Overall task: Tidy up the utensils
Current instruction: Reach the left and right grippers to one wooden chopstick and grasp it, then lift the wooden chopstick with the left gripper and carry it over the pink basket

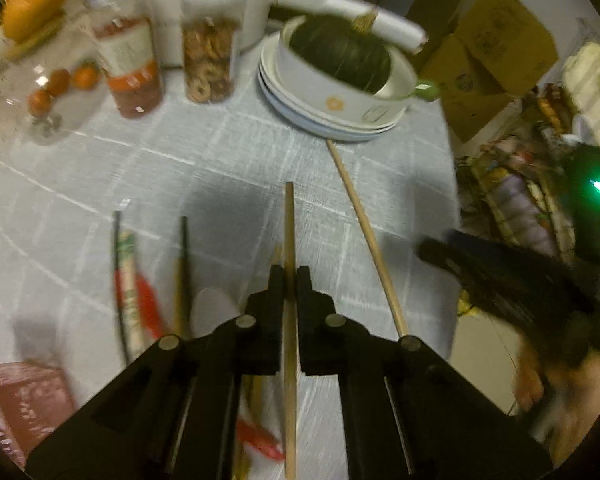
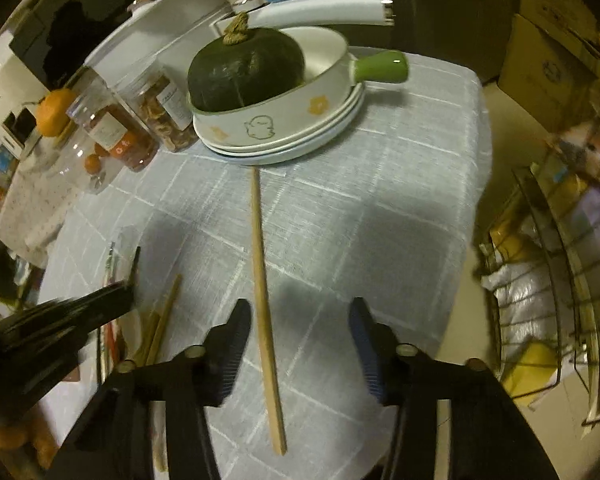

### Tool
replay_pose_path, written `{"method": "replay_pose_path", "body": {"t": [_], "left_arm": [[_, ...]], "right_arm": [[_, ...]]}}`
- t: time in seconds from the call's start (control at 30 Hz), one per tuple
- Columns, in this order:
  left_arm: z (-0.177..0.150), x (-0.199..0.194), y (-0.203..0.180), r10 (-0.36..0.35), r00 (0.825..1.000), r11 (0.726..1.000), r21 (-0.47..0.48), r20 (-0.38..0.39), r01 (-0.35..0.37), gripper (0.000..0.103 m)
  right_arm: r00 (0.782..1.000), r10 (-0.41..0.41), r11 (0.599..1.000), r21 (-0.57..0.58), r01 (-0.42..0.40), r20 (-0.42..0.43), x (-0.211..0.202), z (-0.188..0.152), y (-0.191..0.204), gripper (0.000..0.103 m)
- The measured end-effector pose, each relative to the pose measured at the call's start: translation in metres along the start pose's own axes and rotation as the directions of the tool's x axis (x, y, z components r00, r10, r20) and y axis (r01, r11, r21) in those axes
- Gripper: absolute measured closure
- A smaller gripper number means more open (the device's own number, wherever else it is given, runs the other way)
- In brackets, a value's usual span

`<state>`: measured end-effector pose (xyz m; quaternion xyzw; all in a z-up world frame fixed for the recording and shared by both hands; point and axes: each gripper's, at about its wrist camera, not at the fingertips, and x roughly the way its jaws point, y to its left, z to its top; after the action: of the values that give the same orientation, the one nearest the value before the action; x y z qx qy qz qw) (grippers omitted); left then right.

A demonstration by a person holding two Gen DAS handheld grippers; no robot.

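Two wooden chopsticks are in play: the left hand-held gripper is clamped on one chopstick, while the right hand-held gripper stands half open over the other chopstick, lying on the counter toward its right edge.

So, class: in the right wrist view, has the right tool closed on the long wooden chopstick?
No: the right tool stands open, and the chopstick lies on the tablecloth between its fingers, untouched.
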<state>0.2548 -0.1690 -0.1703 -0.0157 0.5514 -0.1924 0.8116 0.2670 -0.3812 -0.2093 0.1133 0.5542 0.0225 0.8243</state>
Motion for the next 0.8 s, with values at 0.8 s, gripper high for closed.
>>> {"method": "replay_pose_path", "body": {"t": [0.8], "left_arm": [[-0.060,-0.111,0.039,-0.092,0.986,0.995,0.041,0.141,0.087,0.096]], "right_arm": [[0.974,-0.224,0.957,-0.176,0.229,0.047,0.054,0.035,0.081,0.097]]}}
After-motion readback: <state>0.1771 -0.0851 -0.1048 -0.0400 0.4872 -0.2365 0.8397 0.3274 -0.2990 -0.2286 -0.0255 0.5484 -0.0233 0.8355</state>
